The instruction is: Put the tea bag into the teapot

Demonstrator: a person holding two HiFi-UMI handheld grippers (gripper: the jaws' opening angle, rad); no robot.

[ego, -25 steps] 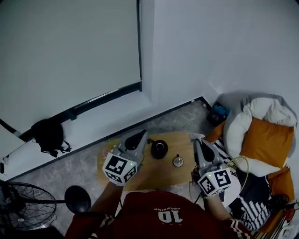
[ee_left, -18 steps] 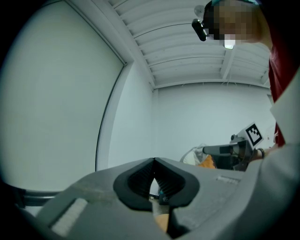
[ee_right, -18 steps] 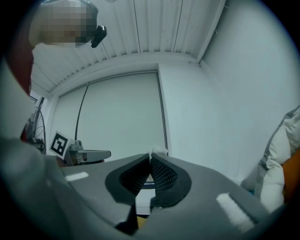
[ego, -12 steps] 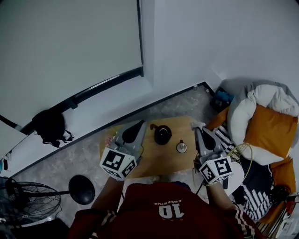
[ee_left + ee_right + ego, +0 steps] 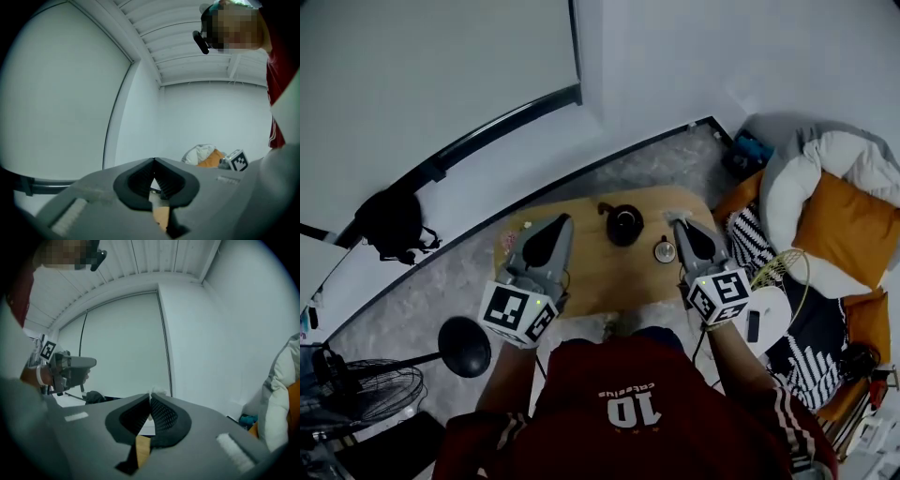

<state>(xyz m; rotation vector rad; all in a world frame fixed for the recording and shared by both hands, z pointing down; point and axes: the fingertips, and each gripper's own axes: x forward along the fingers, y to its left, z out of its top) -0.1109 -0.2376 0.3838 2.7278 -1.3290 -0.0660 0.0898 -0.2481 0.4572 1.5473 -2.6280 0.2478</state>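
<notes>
In the head view a black teapot [image 5: 624, 225] stands at the far side of a small wooden table [image 5: 600, 272]. A small round lid-like piece [image 5: 664, 250] lies just to its right. My right gripper [image 5: 677, 217] hovers right of the teapot, shut, with a small white scrap, seemingly the tea bag [image 5: 158, 392], pinched at its tips. My left gripper [image 5: 566, 218] is held over the table's left part, shut on nothing. In both gripper views the jaws [image 5: 153, 160] [image 5: 151, 397] point at walls, and the teapot is hidden.
A pinkish item [image 5: 510, 240] lies at the table's left end. An orange cushion [image 5: 842, 225] and a white beanbag [image 5: 825, 159] sit to the right. On the left are a black bag [image 5: 389, 225], a fan [image 5: 356, 398] and a round black base [image 5: 464, 347].
The head view has shifted, so the table sits higher in frame. My left gripper has drawn a little to the left of the teapot. Both grippers stay shut.
</notes>
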